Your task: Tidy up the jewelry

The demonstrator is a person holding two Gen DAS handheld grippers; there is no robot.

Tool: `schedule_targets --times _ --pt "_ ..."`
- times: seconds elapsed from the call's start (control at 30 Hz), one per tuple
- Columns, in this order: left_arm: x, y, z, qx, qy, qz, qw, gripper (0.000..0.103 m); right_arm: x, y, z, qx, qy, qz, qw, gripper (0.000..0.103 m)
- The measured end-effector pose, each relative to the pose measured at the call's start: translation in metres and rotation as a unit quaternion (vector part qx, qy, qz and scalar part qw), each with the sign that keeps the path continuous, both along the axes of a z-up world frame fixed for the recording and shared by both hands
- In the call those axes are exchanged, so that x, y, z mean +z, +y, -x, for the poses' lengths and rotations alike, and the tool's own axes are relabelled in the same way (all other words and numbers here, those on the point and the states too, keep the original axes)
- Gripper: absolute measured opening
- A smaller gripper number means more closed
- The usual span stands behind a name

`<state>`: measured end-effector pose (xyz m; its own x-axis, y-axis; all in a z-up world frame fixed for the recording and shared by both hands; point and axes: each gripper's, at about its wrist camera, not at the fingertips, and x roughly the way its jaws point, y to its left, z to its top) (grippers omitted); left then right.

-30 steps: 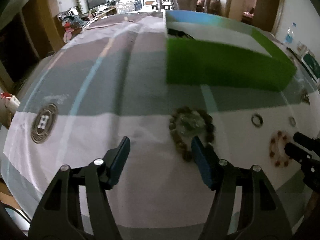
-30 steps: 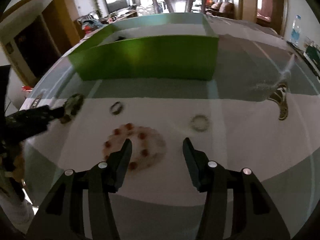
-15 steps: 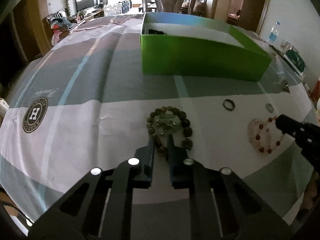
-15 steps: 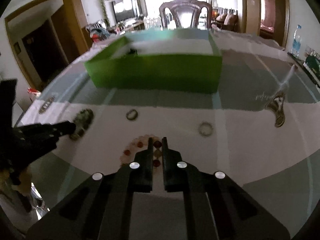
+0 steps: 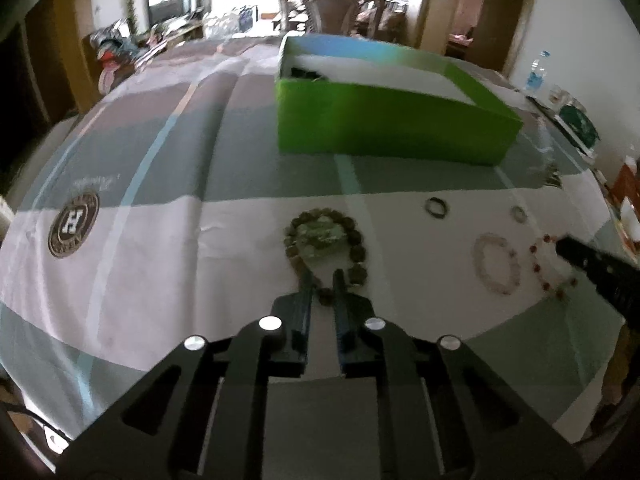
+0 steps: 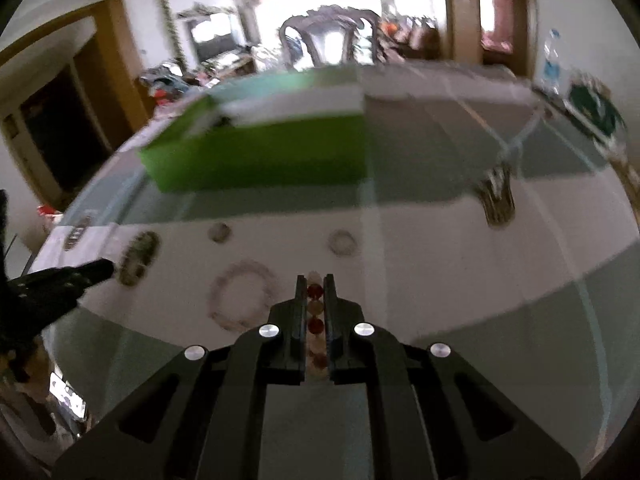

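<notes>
A brown bead bracelet [image 5: 358, 240] with a greenish piece inside it lies on the tablecloth before the green box [image 5: 392, 128]. My left gripper [image 5: 323, 276] has the bracelet's nearest beads between its pads; its jaws are opening slightly. My right gripper [image 6: 314, 280] is shut on a red-and-pale bead bracelet [image 6: 315, 292], whose beads line up between the fingers. In the left wrist view that red bracelet [image 5: 548, 268] hangs at the right gripper's tip [image 5: 568, 246]. A pale bead bracelet [image 6: 244, 296] lies on the cloth just left of it.
A dark ring [image 5: 436, 208] and a small pale ring [image 5: 519, 214] lie between the bracelets and the box [image 6: 260, 160]. A round logo [image 5: 74, 224] is printed on the cloth at left. A wooden chair [image 5: 332, 8] stands past the table's far edge.
Both grippers went from wide open to closed, left on the brown bracelet, right on the red one. The right gripper has carried the red bracelet rightward off the pale one.
</notes>
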<state>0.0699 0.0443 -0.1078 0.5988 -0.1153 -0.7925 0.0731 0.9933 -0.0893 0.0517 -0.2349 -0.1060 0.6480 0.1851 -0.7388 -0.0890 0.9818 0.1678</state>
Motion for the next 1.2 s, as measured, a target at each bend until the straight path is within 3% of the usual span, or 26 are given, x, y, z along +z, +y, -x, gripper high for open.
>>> schedule_targets --times 0.07,0.1,0.13,0.3,0.4,0.57,0.67,0.73,1.0,1.2 --pt "-0.006 0.005 -0.006 0.012 0.008 0.006 0.9999 0.029 -0.009 -0.007 -0.001 -0.013 0.01 -0.009 1.0 0.02" --pt "-0.007 0.006 -0.007 0.016 0.009 0.005 0.9998 0.035 -0.013 -0.01 -0.001 -0.019 0.012 -0.012 1.0 0.033" --pt "-0.008 0.007 -0.008 0.021 0.006 0.003 0.9998 0.038 -0.016 -0.013 -0.001 -0.024 0.012 -0.015 1.0 0.038" --pt "-0.005 0.008 -0.012 0.024 0.002 0.018 0.9995 0.039 -0.018 -0.012 0.002 -0.021 0.0 -0.013 1.0 0.039" --pt "0.0 0.0 -0.017 0.014 -0.016 0.003 0.9998 0.039 -0.018 -0.011 0.002 -0.022 -0.004 -0.009 1.0 0.039" --pt "-0.007 -0.011 -0.034 0.013 -0.014 -0.015 0.9997 0.026 -0.017 -0.009 0.0 -0.014 -0.006 -0.01 1.0 0.044" --pt "-0.006 -0.012 -0.033 0.013 -0.015 -0.016 0.9997 0.005 -0.017 -0.009 -0.002 -0.012 -0.007 -0.008 1.0 0.045" --pt "0.001 -0.011 -0.027 0.012 -0.027 -0.015 0.9994 0.001 -0.017 -0.008 -0.003 -0.01 -0.008 -0.005 1.0 0.047" --pt "0.04 0.0 0.008 -0.006 -0.07 0.018 0.9974 0.001 -0.017 -0.008 -0.006 -0.009 -0.009 -0.009 1.0 0.052" --pt "0.017 -0.008 0.025 -0.033 -0.037 0.019 0.9986 0.001 -0.017 -0.014 -0.006 -0.005 -0.007 -0.035 0.999 0.056"
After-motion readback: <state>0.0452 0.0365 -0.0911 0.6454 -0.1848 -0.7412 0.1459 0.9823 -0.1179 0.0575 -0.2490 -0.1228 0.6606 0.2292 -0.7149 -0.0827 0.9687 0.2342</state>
